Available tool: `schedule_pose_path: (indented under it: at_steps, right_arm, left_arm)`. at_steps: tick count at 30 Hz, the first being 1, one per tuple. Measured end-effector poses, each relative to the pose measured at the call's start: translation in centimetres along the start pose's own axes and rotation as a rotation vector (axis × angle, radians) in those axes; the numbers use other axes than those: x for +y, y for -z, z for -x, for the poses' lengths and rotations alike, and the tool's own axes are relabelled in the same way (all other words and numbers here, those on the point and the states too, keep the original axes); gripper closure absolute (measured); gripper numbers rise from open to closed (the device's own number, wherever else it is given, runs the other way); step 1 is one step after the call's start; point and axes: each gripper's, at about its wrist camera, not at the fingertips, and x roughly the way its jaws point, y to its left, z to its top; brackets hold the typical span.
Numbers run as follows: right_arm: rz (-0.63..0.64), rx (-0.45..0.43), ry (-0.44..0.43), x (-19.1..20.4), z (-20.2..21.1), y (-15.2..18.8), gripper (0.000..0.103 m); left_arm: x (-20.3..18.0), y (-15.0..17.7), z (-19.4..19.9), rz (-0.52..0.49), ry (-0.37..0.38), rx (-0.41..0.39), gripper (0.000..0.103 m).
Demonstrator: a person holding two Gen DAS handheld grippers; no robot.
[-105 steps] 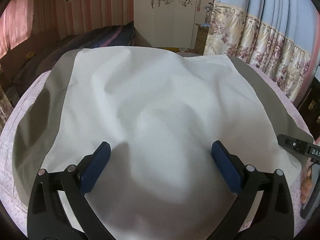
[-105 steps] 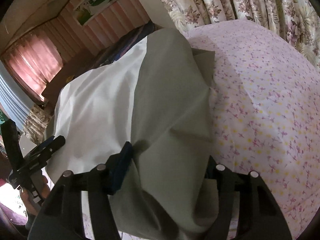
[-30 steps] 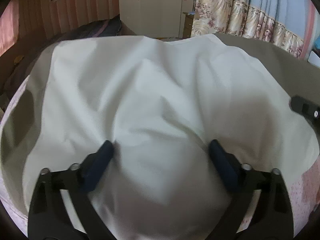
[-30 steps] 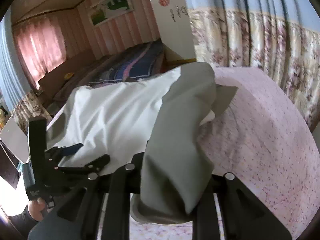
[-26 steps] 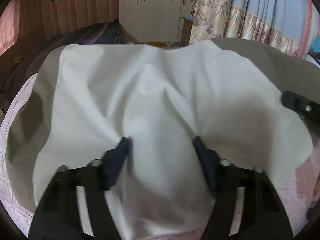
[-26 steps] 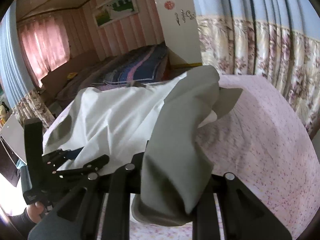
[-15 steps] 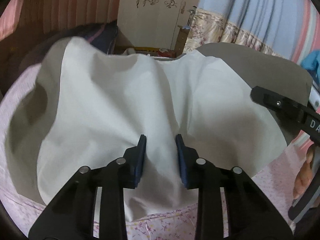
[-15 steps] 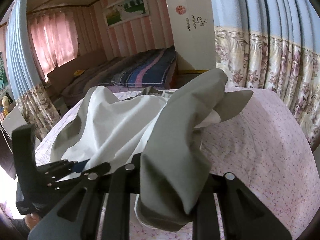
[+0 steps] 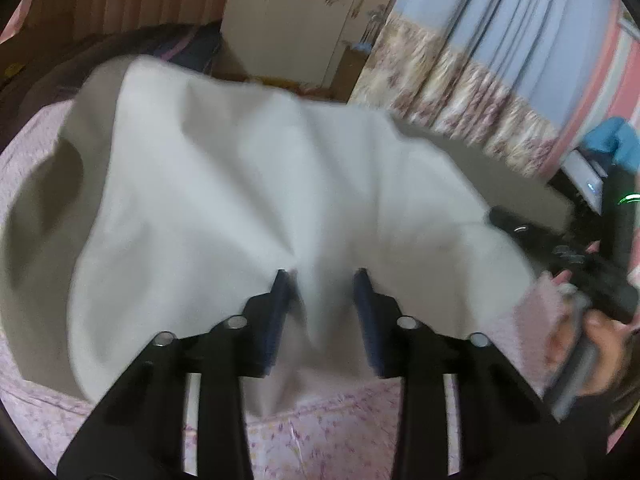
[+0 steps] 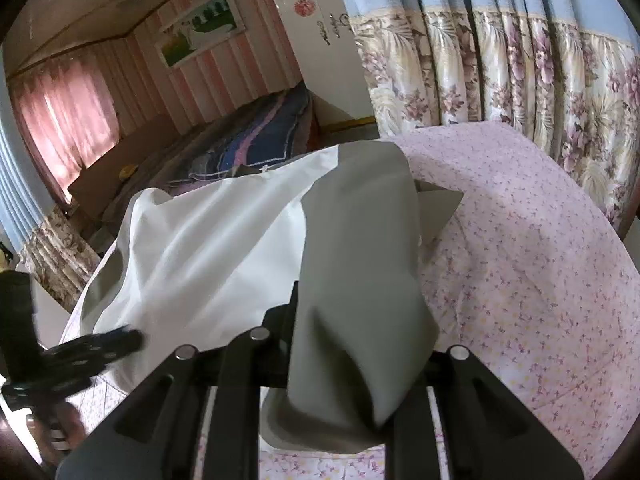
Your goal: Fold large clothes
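A large garment, white with grey side panels, lies spread over a bed with a pink flowered sheet. Near the garment's front edge, my left gripper is shut on a raised fold of the white cloth, which bunches between its blue pads. My right gripper is shut on the grey panel; the cloth drapes over its fingers and hides the tips. In the left wrist view the right gripper shows at the right edge, held by a hand. The right wrist view has the left gripper at lower left.
Flowered curtains hang close behind the bed on the right. A white wardrobe stands at the back. A second bed with a dark striped blanket lies beyond. The sheet's front edge runs under my left gripper.
The left jaws went from wide open over flat white cloth to closed on a pinched fold of it. The right gripper kept its hold on the grey panel.
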Motion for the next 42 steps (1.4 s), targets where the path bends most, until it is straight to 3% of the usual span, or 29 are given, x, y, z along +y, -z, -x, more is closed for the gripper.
schedule_pose_path:
  at_steps: [3,9,17,21,24,28,31,34,36,42]
  right_arm:
    - [0.03,-0.006,-0.025,1.1,0.4,-0.1,0.085]
    - [0.06,-0.026,-0.106,4.5,1.2,-1.2,0.085]
    - [0.245,-0.025,-0.175,14.6,1.8,-2.1,0.085]
    - [0.361,-0.011,-0.193,20.4,1.7,-2.1,0.085]
    - [0.44,0.018,-0.208,24.7,0.8,-1.9,0.085]
    - [0.571,0.107,-0.226,31.5,-2.6,0.3,0.085]
    - [0.697,0.201,-0.205,36.0,-6.1,3.8,0.085]
    - [0.839,0.281,-0.152,38.8,-9.1,8.4,0.085]
    - [0.911,0.287,-0.11,39.5,-10.1,10.6,0.085]
    - [0.897,0.298,-0.082,39.4,-10.9,12.1,0.08]
  left_arm:
    - [0.6,-0.7,-1.4,0.035,0.009,0.003,0.083]
    - [3.2,-0.9,-4.8,0.107,0.048,0.074,0.088]
    - [5.7,-1.9,-5.6,0.154,0.128,0.123,0.092]
    - [8.1,-2.1,-3.2,0.178,0.17,0.13,0.099]
    - [11.1,-1.8,1.7,0.158,0.139,0.097,0.102]
    - [17.0,-1.0,8.4,0.138,-0.023,0.008,0.103]
    - [21.6,-0.1,10.3,0.115,-0.164,-0.009,0.103]
    - [25.2,1.1,10.3,0.143,-0.218,0.014,0.103]
    - [26.4,1.7,10.0,0.157,-0.199,0.022,0.103]
    - [26.9,3.1,8.7,0.165,-0.166,0.031,0.097]
